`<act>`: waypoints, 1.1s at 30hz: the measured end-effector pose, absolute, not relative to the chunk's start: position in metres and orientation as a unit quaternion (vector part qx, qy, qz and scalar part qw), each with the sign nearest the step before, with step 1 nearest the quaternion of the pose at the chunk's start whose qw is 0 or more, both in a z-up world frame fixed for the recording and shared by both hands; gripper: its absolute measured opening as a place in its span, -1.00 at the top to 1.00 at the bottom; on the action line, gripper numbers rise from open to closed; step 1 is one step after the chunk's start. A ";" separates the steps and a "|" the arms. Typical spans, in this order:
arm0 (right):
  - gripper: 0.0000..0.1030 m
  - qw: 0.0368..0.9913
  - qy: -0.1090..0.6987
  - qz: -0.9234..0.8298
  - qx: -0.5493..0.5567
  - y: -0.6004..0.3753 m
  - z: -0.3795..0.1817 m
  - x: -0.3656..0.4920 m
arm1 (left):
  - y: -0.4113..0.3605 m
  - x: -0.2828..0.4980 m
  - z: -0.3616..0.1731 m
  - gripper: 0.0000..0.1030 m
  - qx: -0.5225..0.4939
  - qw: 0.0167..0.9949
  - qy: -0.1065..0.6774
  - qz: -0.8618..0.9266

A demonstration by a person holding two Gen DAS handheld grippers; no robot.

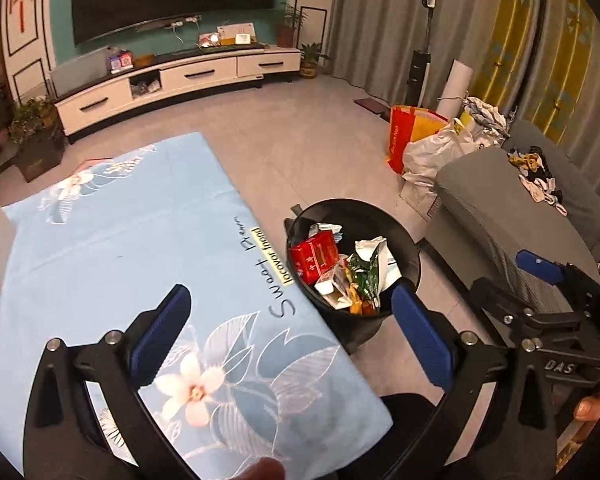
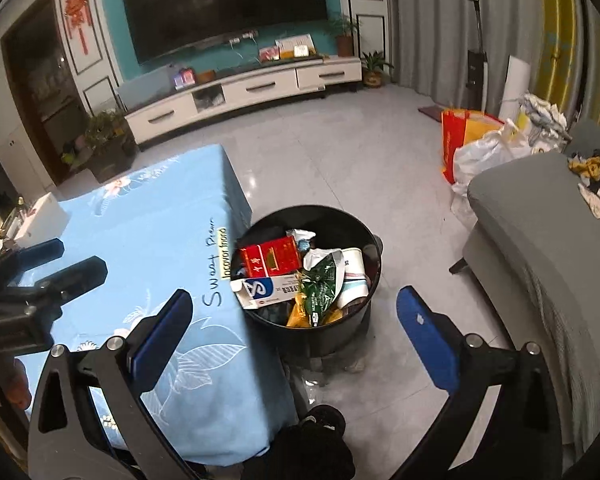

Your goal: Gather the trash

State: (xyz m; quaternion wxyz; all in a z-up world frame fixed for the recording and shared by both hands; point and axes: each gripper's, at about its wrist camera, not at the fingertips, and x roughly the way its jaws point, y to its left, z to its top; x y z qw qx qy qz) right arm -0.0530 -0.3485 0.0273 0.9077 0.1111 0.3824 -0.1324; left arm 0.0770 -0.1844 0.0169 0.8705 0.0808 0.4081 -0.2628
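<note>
Both claws (image 1: 296, 316) (image 2: 300, 320) agape — tilted downward

1 bin (image 2: 342, 332), 1 red box (image 2: 270, 260), 2 tools (image 1: 292, 332)

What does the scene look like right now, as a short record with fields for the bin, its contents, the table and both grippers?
bin: black round trash bin on the floor beside the table
contents: red box, green wrapper, white and blue carton, other scraps
table: blue floral cloth, white box at its far edge
left gripper: jaws wide open, nothing between them
right gripper: jaws wide open, nothing between them
</note>
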 end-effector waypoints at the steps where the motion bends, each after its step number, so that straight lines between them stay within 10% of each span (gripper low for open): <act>1: -0.94 0.909 0.381 -0.133 0.109 -0.346 0.030 -0.056 | -0.180 0.071 0.021 -0.95 0.086 0.875 0.403 -0.256; 33: -0.94 0.909 0.379 -0.136 0.111 -0.336 0.032 -0.071 | -0.168 0.029 0.039 -0.95 0.106 0.890 0.382 -0.224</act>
